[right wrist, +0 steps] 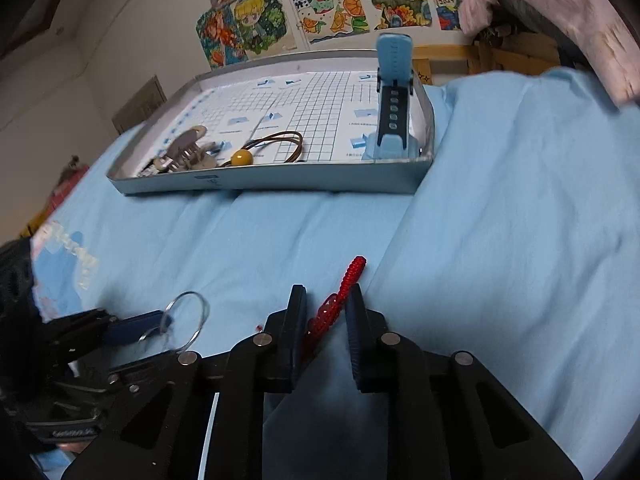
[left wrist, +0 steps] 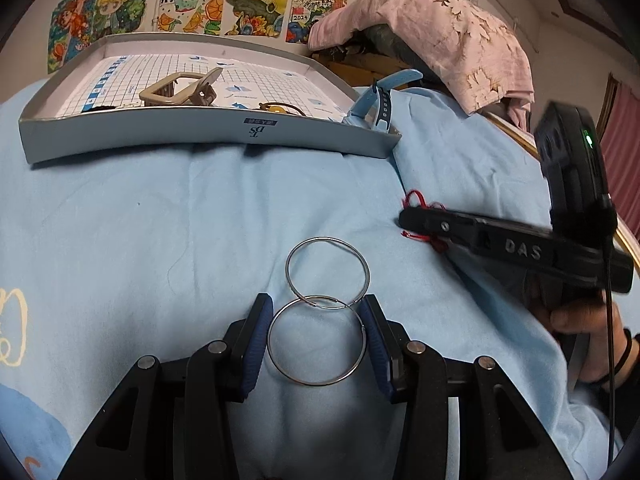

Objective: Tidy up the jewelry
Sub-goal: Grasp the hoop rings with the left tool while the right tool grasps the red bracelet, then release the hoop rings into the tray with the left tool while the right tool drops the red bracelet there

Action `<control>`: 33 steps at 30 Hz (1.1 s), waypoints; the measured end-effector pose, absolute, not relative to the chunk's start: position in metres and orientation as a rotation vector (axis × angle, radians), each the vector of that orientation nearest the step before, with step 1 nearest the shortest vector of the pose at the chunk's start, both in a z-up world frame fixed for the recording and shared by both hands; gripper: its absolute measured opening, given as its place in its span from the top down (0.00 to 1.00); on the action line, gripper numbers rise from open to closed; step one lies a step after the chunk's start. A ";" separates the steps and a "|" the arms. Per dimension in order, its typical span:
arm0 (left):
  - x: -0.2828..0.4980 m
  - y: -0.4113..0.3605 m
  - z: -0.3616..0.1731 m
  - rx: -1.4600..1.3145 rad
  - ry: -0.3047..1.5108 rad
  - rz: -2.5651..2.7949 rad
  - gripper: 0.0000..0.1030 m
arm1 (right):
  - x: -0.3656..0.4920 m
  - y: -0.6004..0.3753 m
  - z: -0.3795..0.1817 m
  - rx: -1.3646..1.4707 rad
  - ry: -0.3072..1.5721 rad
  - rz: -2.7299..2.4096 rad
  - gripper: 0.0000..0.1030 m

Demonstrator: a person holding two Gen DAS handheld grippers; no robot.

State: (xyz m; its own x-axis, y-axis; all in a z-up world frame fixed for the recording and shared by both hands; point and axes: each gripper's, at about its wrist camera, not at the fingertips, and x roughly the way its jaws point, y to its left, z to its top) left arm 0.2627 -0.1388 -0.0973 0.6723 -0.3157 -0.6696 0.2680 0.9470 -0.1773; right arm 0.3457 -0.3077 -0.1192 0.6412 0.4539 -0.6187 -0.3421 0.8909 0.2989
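Observation:
Two silver hoop earrings lie overlapping on the light blue cloth. The near hoop (left wrist: pixel 317 341) lies between the open blue pads of my left gripper (left wrist: pixel 318 306); the far hoop (left wrist: pixel 327 272) lies just beyond them. A red braided bracelet (right wrist: pixel 345 293) lies on the cloth between the fingers of my right gripper (right wrist: pixel 327 295), which stands open around it. From the left wrist view the right gripper (left wrist: pixel 404 218) covers most of the red bracelet (left wrist: pixel 416 200). The hoops (right wrist: pixel 186 318) and the left gripper's blue pads (right wrist: pixel 132 330) show at lower left in the right wrist view.
A shallow grey box lid (left wrist: pixel 208 136) at the back holds a beige hair claw (left wrist: pixel 180 90), a brown cord with a yellow bead (right wrist: pixel 242 157) and a blue watch (right wrist: pixel 392 104). A pink cloth (left wrist: pixel 448 32) covers things at right. Drawings hang on the wall.

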 end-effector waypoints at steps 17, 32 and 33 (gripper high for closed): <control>0.260 -0.132 -0.097 -0.089 0.718 -0.330 0.59 | 0.317 -0.299 -0.122 0.147 0.686 0.445 0.92; 0.258 -0.128 -0.091 -0.130 0.704 -0.335 0.59 | 0.318 -0.294 -0.109 0.138 0.623 0.469 0.93; 0.259 -0.126 -0.087 -0.134 0.705 -0.341 0.59 | 0.317 -0.294 -0.108 0.139 0.619 0.470 0.93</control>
State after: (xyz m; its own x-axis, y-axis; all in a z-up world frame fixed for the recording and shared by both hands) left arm 0.2589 -0.1263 -0.0870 0.7090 -0.3512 -0.6115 0.2613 0.9363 -0.2347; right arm 0.3171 -0.2938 -0.1084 0.7137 0.4631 -0.5256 -0.3815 0.8862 0.2629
